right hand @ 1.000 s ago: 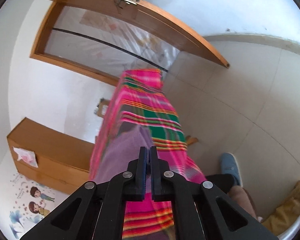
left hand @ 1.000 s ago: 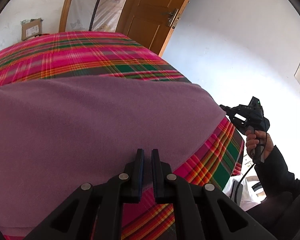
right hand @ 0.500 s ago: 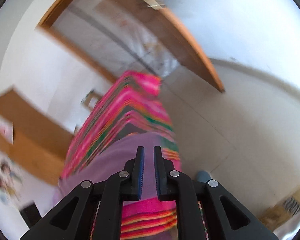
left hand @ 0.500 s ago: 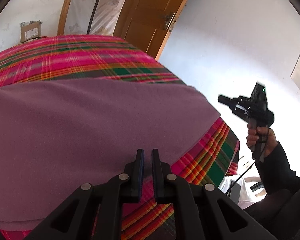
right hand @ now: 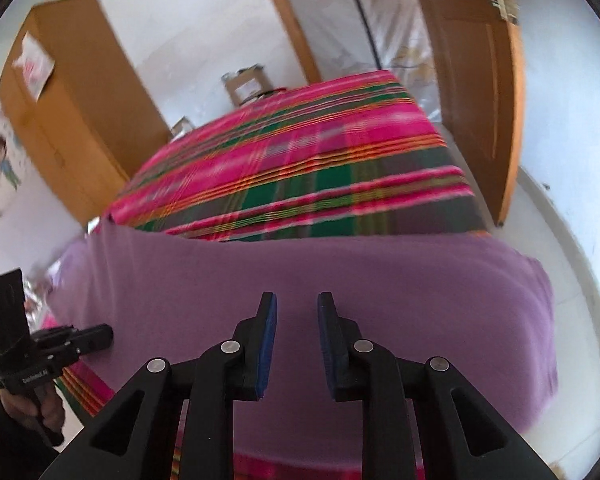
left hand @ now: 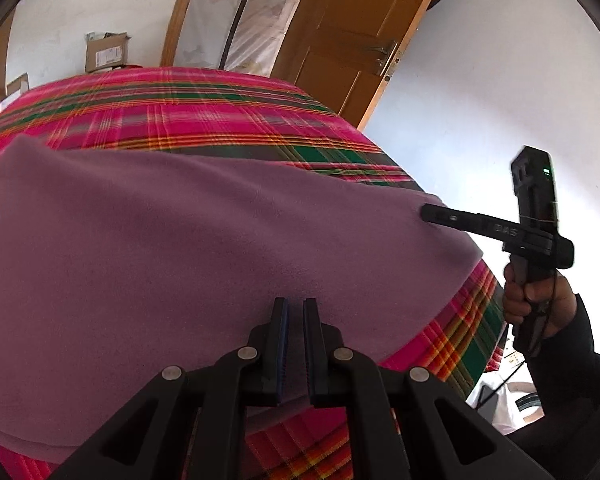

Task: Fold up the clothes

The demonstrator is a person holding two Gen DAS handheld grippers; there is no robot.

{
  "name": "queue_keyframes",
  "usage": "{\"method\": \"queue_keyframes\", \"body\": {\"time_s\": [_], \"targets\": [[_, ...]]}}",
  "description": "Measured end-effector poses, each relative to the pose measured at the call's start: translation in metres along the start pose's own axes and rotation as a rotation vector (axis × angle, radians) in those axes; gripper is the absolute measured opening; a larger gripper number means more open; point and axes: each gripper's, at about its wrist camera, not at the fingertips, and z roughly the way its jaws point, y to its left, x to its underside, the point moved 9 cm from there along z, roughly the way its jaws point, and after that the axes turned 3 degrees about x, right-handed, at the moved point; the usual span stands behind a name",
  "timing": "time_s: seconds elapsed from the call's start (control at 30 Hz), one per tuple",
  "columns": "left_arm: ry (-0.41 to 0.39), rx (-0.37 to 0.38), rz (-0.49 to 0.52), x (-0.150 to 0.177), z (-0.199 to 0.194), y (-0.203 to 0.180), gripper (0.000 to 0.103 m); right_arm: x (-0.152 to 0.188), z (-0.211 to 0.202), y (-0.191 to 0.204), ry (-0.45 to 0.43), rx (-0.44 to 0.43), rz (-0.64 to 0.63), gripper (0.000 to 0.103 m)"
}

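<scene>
We have swung our right claw [right hand: 296,344] over the purple cloth [right hand: 340,280], jaws opening on nothing, left claw [left hand: 294,344] narrow and empty, ready to grab.

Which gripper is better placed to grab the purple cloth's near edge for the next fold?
Left, probably: the left gripper sits at the purple cloth's near edge. The right gripper, jaws opening and empty, hangs above it.

Right wrist view motion-blurred: plaid bedspread [right hand: 300,152] stripes and door [right hand: 480,80] hardware smeared. Purple garment [left hand: 180,240] cut off at left edge, near hem hidden behind left gripper [left hand: 295,344]. Cardboard box [left hand: 106,50] label too small to read.
</scene>
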Motion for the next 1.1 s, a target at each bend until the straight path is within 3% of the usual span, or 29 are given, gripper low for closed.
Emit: {"method": "queue_keyframes", "body": {"time_s": [0.13, 0.2, 0.33, 0.4, 0.6, 0.77, 0.93, 1.1], "targets": [[-0.008, 0.007, 0.005, 0.003, -0.001, 0.000, 0.006, -0.009, 0.007, -0.032, 0.000, 0.086, 0.030, 0.016], [-0.013, 0.016, 0.004, 0.005, -0.002, 0.002, 0.007, -0.011, 0.005, -0.059, -0.007, 0.086, 0.099, 0.003], [-0.018, 0.017, 0.005, 0.004, -0.002, 0.002, 0.007, -0.013, -0.013, -0.097, -0.041, 0.170, 0.170, 0.002], [-0.018, 0.014, 0.009, 0.004, -0.002, 0.000, 0.007, -0.013, -0.022, -0.104, -0.059, 0.190, 0.179, 0.010], [-0.011, 0.026, 0.030, 0.012, -0.006, -0.006, 0.007, -0.003, -0.024, -0.018, -0.064, 0.019, -0.016, 0.009], [-0.013, 0.031, 0.024, 0.019, -0.019, -0.005, 0.007, 0.025, 0.002, 0.044, 0.044, -0.075, -0.200, 0.009], [-0.106, -0.086, -0.040, 0.005, -0.042, 0.029, 0.007, 0.015, 0.016, 0.077, 0.045, -0.122, -0.236, 0.010], [-0.128, -0.211, -0.152, 0.004, -0.055, 0.078, 0.007, -0.003, 0.042, 0.123, 0.067, -0.175, -0.253, 0.010]]}}
